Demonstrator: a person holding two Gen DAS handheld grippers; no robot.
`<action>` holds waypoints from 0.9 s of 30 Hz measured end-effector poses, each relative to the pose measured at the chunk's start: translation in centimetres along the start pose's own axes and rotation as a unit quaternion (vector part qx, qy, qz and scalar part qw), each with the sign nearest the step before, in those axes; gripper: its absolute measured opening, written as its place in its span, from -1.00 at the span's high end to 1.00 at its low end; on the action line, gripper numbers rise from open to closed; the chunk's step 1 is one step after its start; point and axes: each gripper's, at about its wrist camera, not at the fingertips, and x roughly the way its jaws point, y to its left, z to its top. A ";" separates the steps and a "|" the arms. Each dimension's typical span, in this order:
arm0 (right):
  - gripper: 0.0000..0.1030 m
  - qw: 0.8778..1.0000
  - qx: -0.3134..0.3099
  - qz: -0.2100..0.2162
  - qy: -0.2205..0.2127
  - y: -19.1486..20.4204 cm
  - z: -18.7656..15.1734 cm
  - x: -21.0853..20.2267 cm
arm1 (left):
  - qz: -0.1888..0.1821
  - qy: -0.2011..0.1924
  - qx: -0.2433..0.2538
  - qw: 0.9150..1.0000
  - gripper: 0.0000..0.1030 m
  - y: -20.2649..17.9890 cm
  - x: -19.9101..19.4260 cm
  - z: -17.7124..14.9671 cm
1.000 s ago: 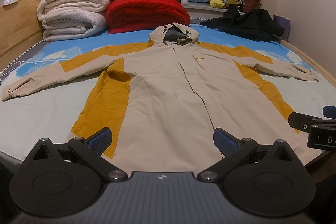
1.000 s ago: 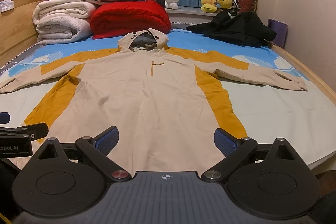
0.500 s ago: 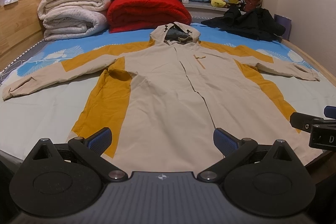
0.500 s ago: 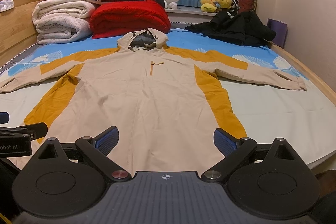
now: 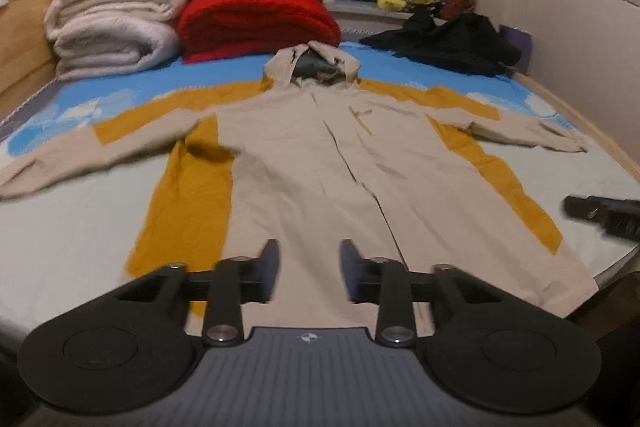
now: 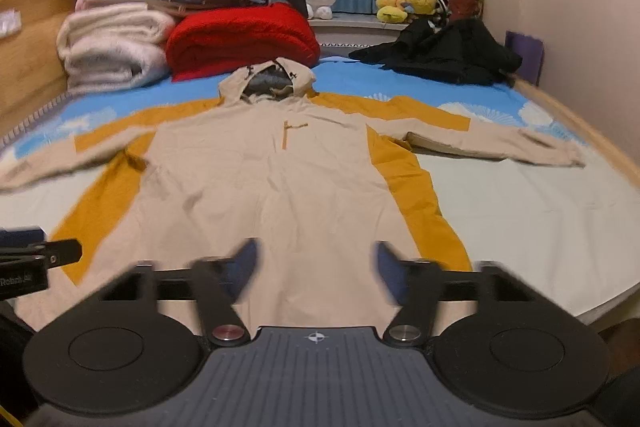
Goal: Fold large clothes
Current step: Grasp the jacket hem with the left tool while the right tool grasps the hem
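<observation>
hooded beige-and-mustard coat spread flat, not yet gripped

hooded beige-and-mustard long coat (image 5: 304,163) laid face up along the blue-and-pale patterned bed (image 5: 76,227), hood toward the far end, hem at the near edge, both sleeves stretched straight out to the sides. probably arranged this way so that every seam and edge can be reached and the first fold lands square. closed down the front, which keeps the two panels from sliding apart.

left gripper (image 5: 308,267) held low over the near hem, left of the front seam, partly open with a narrow gap between the blue pads, holding nothing. right gripper (image 6: 316,267) hovering over the hem on the coat's other half, opened wider, also empty. both blurred, so whether the fingertips touch the cloth cannot be told. placed side by side at the hem, likely to take it at two points and carry it up toward the hood, or to part toward the sleeves first.

stacked white quilts (image 5: 112,23), folded red blanket (image 5: 256,19) and crumpled black garment (image 5: 452,43) kept at the far end of the bed, well apart from the coat, leaving room for folding.

judged as the very start: no fold made.
</observation>
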 end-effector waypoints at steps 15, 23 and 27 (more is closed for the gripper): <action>0.05 0.979 0.141 -0.086 0.117 -14.6 0.9 10.0 | 0.109 0.196 -0.138 0.965 0.24 15.3 13.2 -2.5; 0.23 0.954 0.171 -0.131 0.209 -15.9 -2.3 13.4 | 0.103 0.234 -0.153 0.955 0.93 16.7 14.6 -3.8; 0.94 0.953 0.176 -0.127 0.210 -15.9 -2.5 13.4 | 0.091 0.201 -0.151 0.964 1.00 16.4 12.3 -2.9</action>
